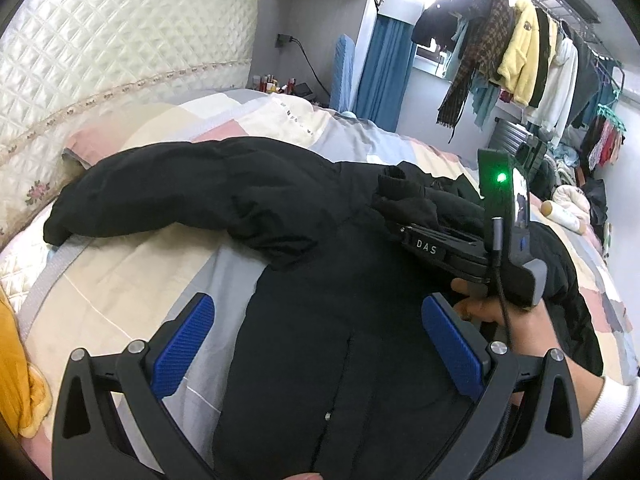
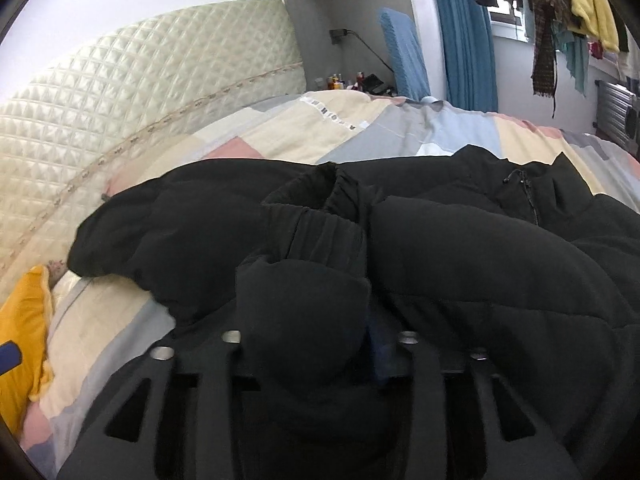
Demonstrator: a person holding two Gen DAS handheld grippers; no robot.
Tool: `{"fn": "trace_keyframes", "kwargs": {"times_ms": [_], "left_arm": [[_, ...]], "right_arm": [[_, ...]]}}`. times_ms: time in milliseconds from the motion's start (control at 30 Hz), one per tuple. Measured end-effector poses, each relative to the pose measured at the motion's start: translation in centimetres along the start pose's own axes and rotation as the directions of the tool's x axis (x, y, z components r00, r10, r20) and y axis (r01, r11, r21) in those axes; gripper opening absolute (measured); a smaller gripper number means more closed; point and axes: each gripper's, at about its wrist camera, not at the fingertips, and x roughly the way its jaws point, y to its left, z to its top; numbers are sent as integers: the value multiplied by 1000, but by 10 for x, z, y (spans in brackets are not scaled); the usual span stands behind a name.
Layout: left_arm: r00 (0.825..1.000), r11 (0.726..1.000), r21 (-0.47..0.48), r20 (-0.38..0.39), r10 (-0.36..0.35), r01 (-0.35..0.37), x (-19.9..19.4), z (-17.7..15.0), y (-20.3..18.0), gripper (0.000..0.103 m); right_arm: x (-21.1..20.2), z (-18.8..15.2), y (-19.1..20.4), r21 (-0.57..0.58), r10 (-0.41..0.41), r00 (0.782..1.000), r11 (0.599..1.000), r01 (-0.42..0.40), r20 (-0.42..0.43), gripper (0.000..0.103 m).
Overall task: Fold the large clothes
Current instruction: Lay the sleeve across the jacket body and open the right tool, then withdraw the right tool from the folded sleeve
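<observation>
Left tool (image 1: 316, 344): nearest our lens, two black arms with ribbed blue pads (image 1: 182, 348) spread wide, nothing pinched; we see them hovering over the jacket's lower front.
Jacket (image 1: 320, 320): black, puffy and matte, quilted in soft rolls; it lies spread on the bed, front up, with a closed seam and a small metal snap down the middle.
Sleeve (image 1: 160, 188): one long padded tube stretching across the bed toward the headboard.
Cuff (image 2: 324, 232): gathered, ribbed black fabric at the end of the other sleeve, folded in over the chest.
Right tool (image 2: 316, 344): black arms with round metal bolts; the sleeve's padded end bulges between them and covers the pads, so we cannot tell whether they pinch it.
Collar (image 2: 532, 192): stand-up, with a dark zipper running down from it.
Hand (image 1: 500, 320): bare, gripping the right tool's handle, with a white cuff behind it.
Bed (image 1: 132, 264): smooth cover in cream, grey and pink patches.
Headboard (image 1: 120, 48): glossy cream padding, diamond-quilted, with a floral trim band.
Yellow cloth (image 2: 24, 328): crumpled at the bed's edge.
</observation>
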Motion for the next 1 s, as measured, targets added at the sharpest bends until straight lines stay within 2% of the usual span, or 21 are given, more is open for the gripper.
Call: {"fn": "trace_keyframes", "kwargs": {"times_ms": [33, 67, 100, 233, 533, 800, 1000], "left_arm": [[1000, 1000, 5, 5, 1, -1, -2, 1, -2, 103], [1000, 1000, 9, 12, -1, 0, -7, 3, -4, 103], [1000, 1000, 9, 16, -4, 4, -10, 5, -4, 103], [999, 1000, 7, 31, -9, 9, -28, 13, -9, 103], [999, 1000, 24, 38, -21, 20, -74, 31, -40, 103], [996, 995, 95, 81, -29, 21, -119, 27, -77, 103], [993, 992, 119, 111, -43, 30, -147, 17, -95, 103]], "right_arm": [[-4, 0, 1, 0, 6, 1000, 1000, -6, 1, 55], [-11, 1, 4, -4, 14, 1000, 1000, -14, 10, 63], [-21, 2, 5, -10, 15, 1000, 1000, -15, 27, 66], [-56, 8, 4, 0, 9, 998, 1000, -9, 65, 66], [-171, 25, -18, 28, -68, 981, 998, 64, 184, 66], [-263, 14, -20, 37, -112, 961, 994, 106, 255, 66], [-311, -4, -18, 32, -153, 944, 988, 150, 292, 70]]}}
